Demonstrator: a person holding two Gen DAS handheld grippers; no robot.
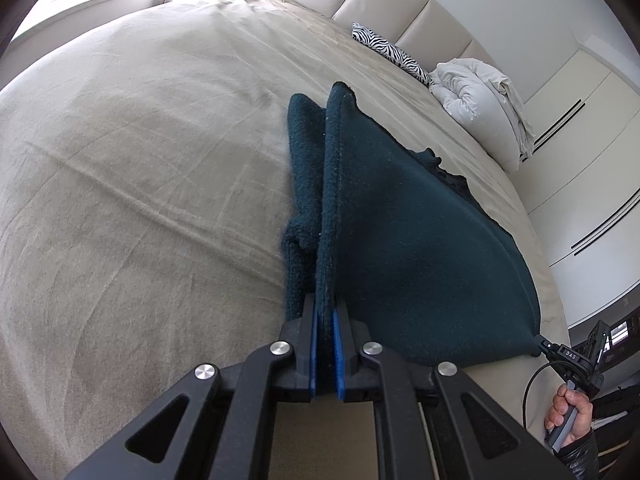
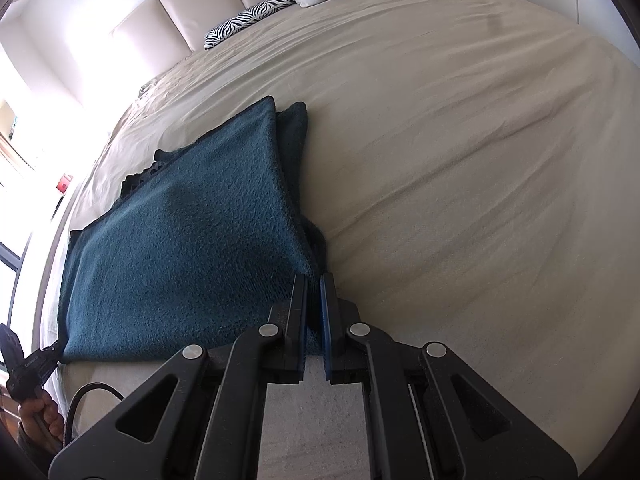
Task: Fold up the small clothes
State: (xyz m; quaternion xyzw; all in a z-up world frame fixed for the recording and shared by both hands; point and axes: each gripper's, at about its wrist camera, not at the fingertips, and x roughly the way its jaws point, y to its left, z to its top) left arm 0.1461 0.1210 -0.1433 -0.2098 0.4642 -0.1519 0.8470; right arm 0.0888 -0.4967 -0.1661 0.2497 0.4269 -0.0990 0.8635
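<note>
Garment: teal fleece [image 1: 420, 248] stretched taut above beige bed [image 1: 140, 160], one corner in each gripper. Left hand-held gripper [image 1: 325, 312] clamped on near-left corner; right hand-held gripper [image 2: 314, 284] clamped on near-right corner. Zebra pillow [image 1: 390, 50], white duvet [image 1: 480, 100] far, by headboard.

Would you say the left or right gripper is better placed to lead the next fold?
Neither clearly: left gripper and right gripper each pinch a corner of the dark teal fleece garment.

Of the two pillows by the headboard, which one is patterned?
The zebra-striped pillow, lying flat against the headboard. The plump white pillow beside it is plain.
</note>
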